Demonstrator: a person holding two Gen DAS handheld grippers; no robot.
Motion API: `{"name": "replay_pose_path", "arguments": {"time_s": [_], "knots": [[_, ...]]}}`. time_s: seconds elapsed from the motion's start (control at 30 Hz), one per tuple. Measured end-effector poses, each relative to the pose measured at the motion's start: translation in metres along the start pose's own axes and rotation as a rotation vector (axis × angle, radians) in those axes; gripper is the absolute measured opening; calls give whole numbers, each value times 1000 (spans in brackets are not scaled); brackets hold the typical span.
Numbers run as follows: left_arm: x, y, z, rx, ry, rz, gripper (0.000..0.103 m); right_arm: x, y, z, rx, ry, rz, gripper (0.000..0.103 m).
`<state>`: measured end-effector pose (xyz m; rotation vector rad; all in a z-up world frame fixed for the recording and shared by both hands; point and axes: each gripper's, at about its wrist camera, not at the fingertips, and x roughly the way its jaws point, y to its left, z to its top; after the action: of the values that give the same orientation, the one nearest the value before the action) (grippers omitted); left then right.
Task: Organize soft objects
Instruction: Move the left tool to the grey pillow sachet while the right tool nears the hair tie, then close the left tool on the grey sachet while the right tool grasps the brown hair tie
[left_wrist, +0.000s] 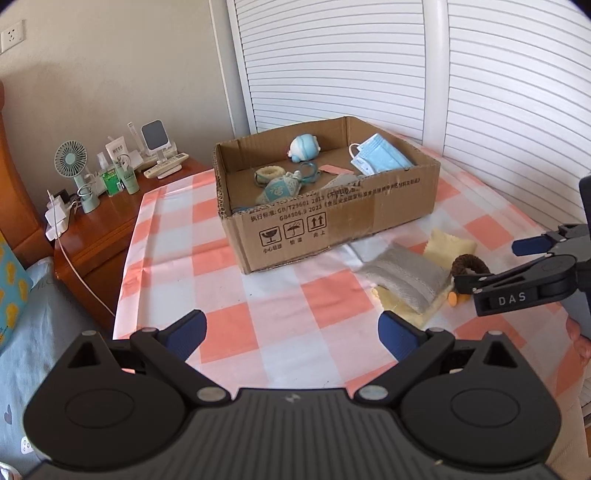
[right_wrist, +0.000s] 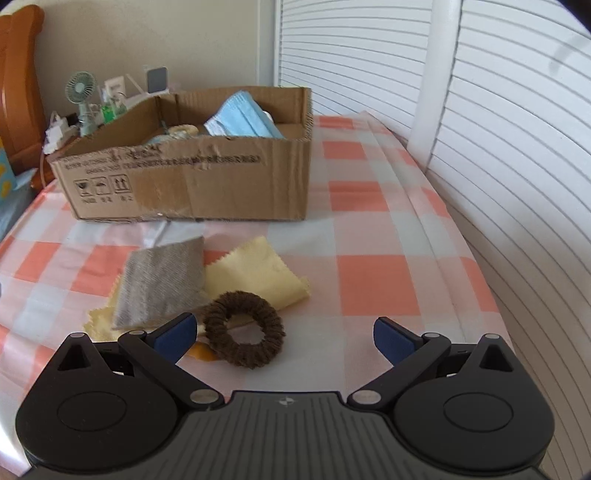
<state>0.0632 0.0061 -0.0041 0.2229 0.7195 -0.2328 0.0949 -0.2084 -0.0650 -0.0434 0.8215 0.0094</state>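
Observation:
A brown scrunchie (right_wrist: 243, 339) lies on the checked cloth between the open fingers of my right gripper (right_wrist: 284, 334), close to the left finger. Behind it a grey pouch (right_wrist: 162, 284) rests on a yellow cloth (right_wrist: 258, 273), and a small orange piece (right_wrist: 201, 350) pokes out underneath. The cardboard box (left_wrist: 332, 221) holds blue face masks (left_wrist: 380, 153), a blue plush (left_wrist: 304, 147) and a patterned sachet (left_wrist: 279, 190). My left gripper (left_wrist: 293, 332) hovers open and empty before the box. In the left wrist view the right gripper (left_wrist: 491, 262) reaches in by the scrunchie (left_wrist: 469, 264).
A wooden nightstand (left_wrist: 103, 225) on the left carries a green fan (left_wrist: 72, 158), bottles, a charger and a cable. White louvred doors (right_wrist: 498, 129) run along the right and back. The checked cloth (left_wrist: 288, 295) ends at the left edge.

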Motion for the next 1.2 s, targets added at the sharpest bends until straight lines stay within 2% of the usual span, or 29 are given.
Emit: {"name": "replay_pose_path", "arguments": {"time_s": [0.13, 0.2, 0.43, 0.67, 0.83, 1.07, 1.2], "knots": [[5, 1, 0, -12, 6, -12, 99, 3, -17, -3, 47, 25, -20, 103], [8, -2, 0, -9, 8, -24, 99, 5, -19, -6, 19, 38, -46, 103], [22, -17, 3, 27, 40, -96, 99, 2, -25, -17, -3, -15, -15, 103], [42, -37, 14, 100, 69, -211, 99, -3, -28, -27, -5, -72, -13, 103], [63, -54, 27, 190, 75, -261, 99, -3, -29, -29, -4, -87, -12, 103], [97, -70, 40, 231, 100, -303, 99, -4, -30, -31, -11, -94, -3, 103], [108, -74, 38, 231, 107, -264, 99, -4, -31, -30, -15, -98, 3, 103]]}}
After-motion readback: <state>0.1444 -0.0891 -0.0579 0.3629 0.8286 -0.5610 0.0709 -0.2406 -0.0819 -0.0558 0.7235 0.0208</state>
